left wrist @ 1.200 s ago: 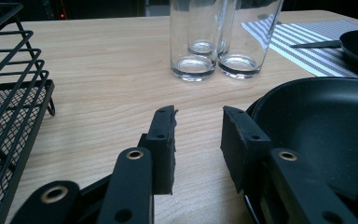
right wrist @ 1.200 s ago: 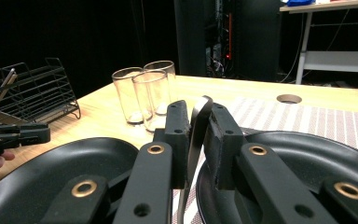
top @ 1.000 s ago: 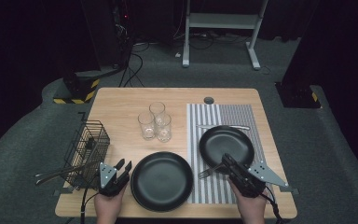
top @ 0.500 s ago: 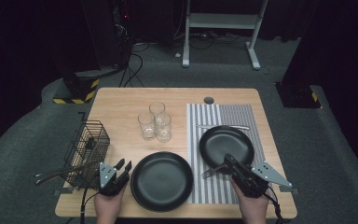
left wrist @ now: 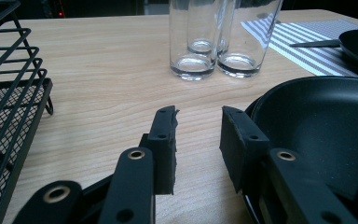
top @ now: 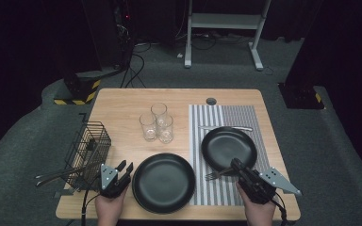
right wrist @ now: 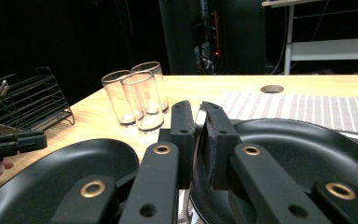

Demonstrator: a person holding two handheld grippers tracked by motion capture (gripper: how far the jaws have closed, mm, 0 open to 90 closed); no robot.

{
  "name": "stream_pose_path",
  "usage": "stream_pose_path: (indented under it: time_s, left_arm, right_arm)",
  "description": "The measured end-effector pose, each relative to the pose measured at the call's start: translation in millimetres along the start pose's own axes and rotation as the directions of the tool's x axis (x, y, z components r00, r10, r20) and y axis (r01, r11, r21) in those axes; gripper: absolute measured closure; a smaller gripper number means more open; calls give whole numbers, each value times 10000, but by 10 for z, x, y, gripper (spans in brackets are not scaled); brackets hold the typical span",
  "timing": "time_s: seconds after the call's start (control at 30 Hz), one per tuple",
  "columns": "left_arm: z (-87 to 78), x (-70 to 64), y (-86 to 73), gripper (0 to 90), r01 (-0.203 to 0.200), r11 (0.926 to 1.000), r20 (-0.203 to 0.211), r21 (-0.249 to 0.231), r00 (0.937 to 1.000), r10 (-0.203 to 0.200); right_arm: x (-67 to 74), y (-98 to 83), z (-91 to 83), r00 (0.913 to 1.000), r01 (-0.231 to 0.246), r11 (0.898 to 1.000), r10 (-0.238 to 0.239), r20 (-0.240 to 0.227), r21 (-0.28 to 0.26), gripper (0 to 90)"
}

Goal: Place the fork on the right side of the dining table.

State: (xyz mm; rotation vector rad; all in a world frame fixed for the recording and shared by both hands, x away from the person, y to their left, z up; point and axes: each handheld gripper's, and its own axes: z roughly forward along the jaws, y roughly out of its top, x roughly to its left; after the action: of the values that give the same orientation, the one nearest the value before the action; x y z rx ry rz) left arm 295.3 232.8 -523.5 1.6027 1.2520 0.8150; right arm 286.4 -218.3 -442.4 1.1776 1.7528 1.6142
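The right gripper (top: pixel 234 167) pinches a fork (top: pixel 215 174) by its handle; the left gripper (top: pixel 124 167) is spread, empty; best lay the fork level on the striped mat (top: pixel 219 116) beside the plate (top: pixel 229 148).

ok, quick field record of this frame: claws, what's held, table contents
left claw: open, empty, beside near plate
right claw: shut on fork
fork: tines toward near plate, over the mat
far plate: on mat, a utensil lying behind it
glasses: three, upright, clustered
rack: at table's left edge, holds cutlery
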Motion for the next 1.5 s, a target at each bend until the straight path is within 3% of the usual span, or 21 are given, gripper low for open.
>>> stream_pose_path:
  time_s: [0.53, 1.5]
  left_arm:
    - [1, -4, -2, 661, -27, 10000, -12, 3, 10000, 27]
    - [-1, -5, -3, 661, -13, 10000, -11, 0, 10000, 13]
  right_arm:
    - [-220, -118, -66, 9956, -361, 9988, 330, 874, 338, 788]
    - [-415, -277, -125, 9890, -367, 9964, 252, 1459, 766, 722]
